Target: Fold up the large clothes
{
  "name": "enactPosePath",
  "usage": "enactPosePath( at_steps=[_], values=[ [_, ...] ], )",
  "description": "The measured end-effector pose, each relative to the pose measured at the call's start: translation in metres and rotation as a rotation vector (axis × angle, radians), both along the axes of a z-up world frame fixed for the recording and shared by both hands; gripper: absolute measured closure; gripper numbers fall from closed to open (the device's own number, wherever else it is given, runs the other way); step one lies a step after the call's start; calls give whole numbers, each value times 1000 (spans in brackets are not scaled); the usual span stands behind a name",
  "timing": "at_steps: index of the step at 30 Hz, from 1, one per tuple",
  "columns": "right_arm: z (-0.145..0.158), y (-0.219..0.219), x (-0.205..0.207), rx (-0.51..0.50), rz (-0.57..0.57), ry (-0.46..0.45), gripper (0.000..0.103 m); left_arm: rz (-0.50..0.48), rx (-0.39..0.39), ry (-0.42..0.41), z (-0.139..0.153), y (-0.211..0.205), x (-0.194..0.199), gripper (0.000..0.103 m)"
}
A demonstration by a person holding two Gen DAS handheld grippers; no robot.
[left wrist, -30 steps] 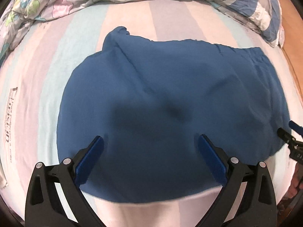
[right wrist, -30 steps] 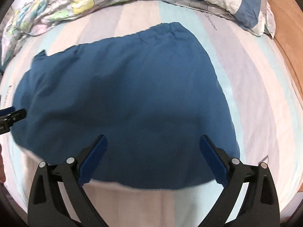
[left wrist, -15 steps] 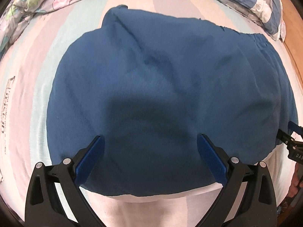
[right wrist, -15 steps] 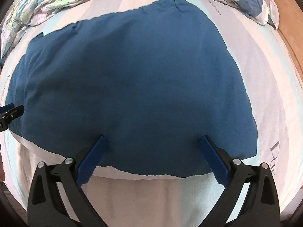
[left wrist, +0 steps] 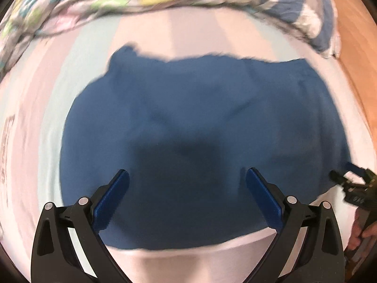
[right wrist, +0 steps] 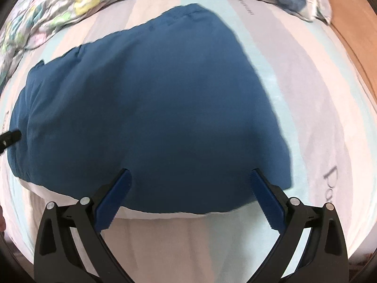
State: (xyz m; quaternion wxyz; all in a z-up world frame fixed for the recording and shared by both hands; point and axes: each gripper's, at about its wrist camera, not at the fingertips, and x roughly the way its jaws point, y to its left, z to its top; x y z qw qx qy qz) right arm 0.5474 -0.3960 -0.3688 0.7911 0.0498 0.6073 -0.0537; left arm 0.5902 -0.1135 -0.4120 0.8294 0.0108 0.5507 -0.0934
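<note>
While both sets of jaws stand wide apart and empty, the left gripper (left wrist: 187, 197) and right gripper (right wrist: 190, 197) hover side by side over the near edge of the bed (right wrist: 318, 108). The blue garment (right wrist: 150, 108) lies spread flat along that edge; striped sheet lies bare toward the rumpled quilt (left wrist: 94, 2).

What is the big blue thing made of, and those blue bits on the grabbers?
The blue garment looks like soft matte woven cloth, probably cotton: it creases and drapes. The blue pads on the right tool look like ridged rubber or plastic, with toothed edges.
</note>
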Motion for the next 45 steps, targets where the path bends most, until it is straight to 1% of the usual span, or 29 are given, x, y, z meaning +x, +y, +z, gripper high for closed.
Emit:
enactPosePath(
  at_steps=[3, 5, 7, 10, 13, 14, 16, 18, 19, 21, 23, 25, 26, 27, 28, 32, 34, 35, 37, 40, 43, 45],
  values=[
    [1, -13, -3, -4, -38, 2, 8, -83, -20, -4, 4, -39, 22, 6],
    [0, -27, -6, 2, -81, 4, 8, -140, -54, 15, -1, -56, 33, 6],
    [0, -40, -11, 14, -116, 5, 8, -171, -63, 40, -10, -72, 31, 6],
    [-4, -58, -21, 36, -185, 9, 8, -210, -23, 79, -30, -88, 28, 6],
    [-13, -78, -31, 89, -271, 21, 8, -208, 1, 89, -46, -95, 24, 6],
    [-17, -85, -36, 119, -306, 26, 8, -203, 6, 83, -46, -98, 24, 6],
    [-23, -96, -41, 168, -368, 31, 8, -194, -10, 64, -35, -98, 12, 6],
    [-29, -107, -49, 249, -435, 13, 8, -202, -34, 48, -28, -100, -3, 6],
    [-32, -110, -50, 271, -455, 6, 7, -207, -29, 42, -26, -103, -10, 6],
    [-40, -117, -50, 331, -503, -7, 7, -214, -41, 44, -27, -109, -21, 6],
    [-44, -116, -47, 388, -530, -24, 7, -217, -32, 43, -31, -111, -33, 6],
    [-47, -115, -41, 423, -541, -42, 7, -231, -12, 29, -37, -111, -44, 6],
    [-51, -105, -40, 428, -540, -41, 7, -228, -14, 34, -43, -121, -39, 6],
    [-54, -103, -34, 433, -542, -41, 6, -219, -15, 45, -48, -106, -42, 6],
    [-56, -106, -28, 435, -547, -40, 6, -210, -17, 55, -52, -102, -42, 5],
    [-52, -98, -23, 456, -539, -62, 6, -224, -3, 61, -66, -105, -36, 5],
    [-49, -89, -23, 482, -507, -83, 6, -239, 4, 67, -73, -108, -32, 5],
    [-47, -83, -18, 464, -475, -83, 6, -240, -2, 70, -75, -110, -29, 5],
    [-49, -78, -17, 431, -455, -67, 6, -250, 2, 68, -77, -112, -27, 5],
    [-57, -80, -14, 453, -478, -58, 6, -255, 8, 62, -78, -116, -26, 5],
    [-55, -78, -17, 458, -478, -65, 6, -259, 16, 55, -79, -112, -31, 5],
    [-57, -79, -18, 489, -496, -73, 6, -260, 18, 53, -81, -111, -32, 5]
  ],
)
